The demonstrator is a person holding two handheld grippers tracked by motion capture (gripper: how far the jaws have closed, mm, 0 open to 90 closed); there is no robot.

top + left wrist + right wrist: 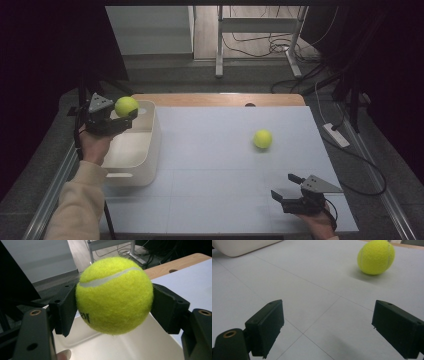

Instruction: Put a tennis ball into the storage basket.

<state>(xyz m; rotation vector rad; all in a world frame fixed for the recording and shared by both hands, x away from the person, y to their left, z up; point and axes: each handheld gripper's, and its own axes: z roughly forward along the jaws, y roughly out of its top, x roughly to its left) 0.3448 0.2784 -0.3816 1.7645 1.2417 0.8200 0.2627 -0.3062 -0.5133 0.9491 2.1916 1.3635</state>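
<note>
Overhead, the left tongs (131,114) clench a tennis ball (126,106) above the white bin (150,145); the right tongs (287,186) gape empty.

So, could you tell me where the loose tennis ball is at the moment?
In the high view the loose tennis ball lies on the grey table, right of centre, ahead of the open right gripper and well away from the white bin.

light: dim, dark surround | shadows: soft (beneath ball (375,257)) | focus: slightly grainy
</note>
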